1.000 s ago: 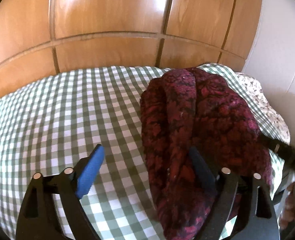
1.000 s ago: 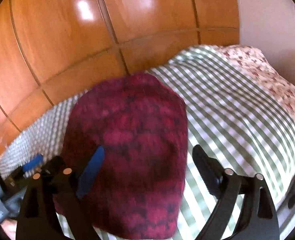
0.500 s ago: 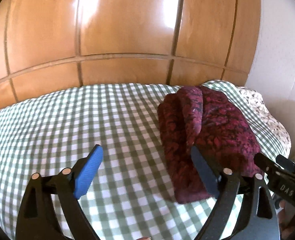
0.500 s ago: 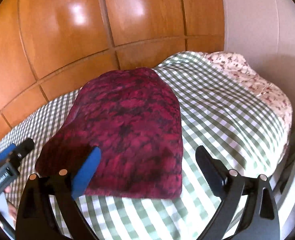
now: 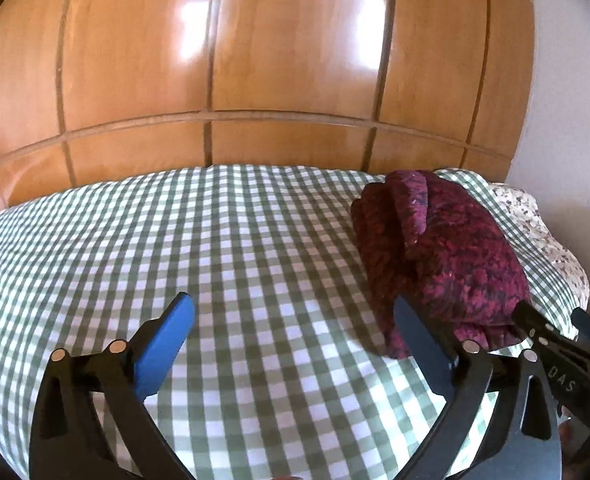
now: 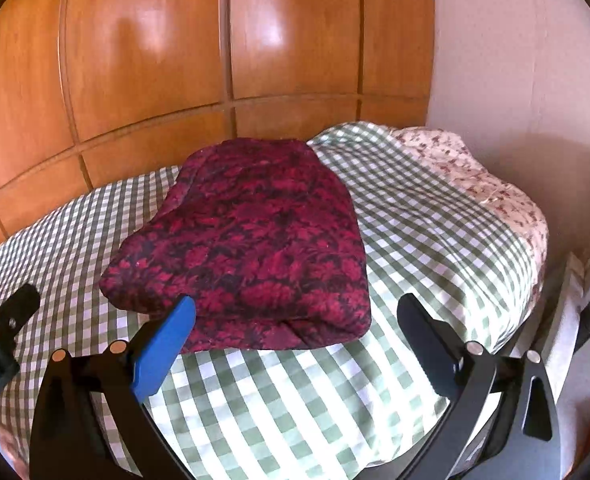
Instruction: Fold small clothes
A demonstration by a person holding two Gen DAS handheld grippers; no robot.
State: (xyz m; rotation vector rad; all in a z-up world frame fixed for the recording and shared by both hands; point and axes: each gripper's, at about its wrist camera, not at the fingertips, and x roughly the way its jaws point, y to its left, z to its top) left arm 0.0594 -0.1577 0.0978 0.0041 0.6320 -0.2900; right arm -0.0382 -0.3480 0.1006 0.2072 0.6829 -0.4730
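A dark red patterned garment [image 6: 251,240] lies folded in a thick bundle on the green checked bedspread [image 6: 415,220]. In the left wrist view the garment [image 5: 447,256] sits at the right, with rolled folds along its left edge. My left gripper [image 5: 295,332] is open and empty, held back above the bedspread [image 5: 215,248], its right finger just in front of the bundle's near corner. My right gripper [image 6: 295,332] is open and empty, held back in front of the bundle's near edge. Each gripper's body shows at the edge of the other's view.
A wooden panelled wardrobe [image 5: 255,60] stands along the far side of the bed. A white wall [image 6: 515,60] is at the right. A floral pillow or sheet [image 6: 475,176] lies at the bed's right end. The bed's right edge drops off near my right gripper.
Both grippers have pulled back and away from the garment, which they were close over a second ago. The garment now lies free on the bed as a folded bundle.
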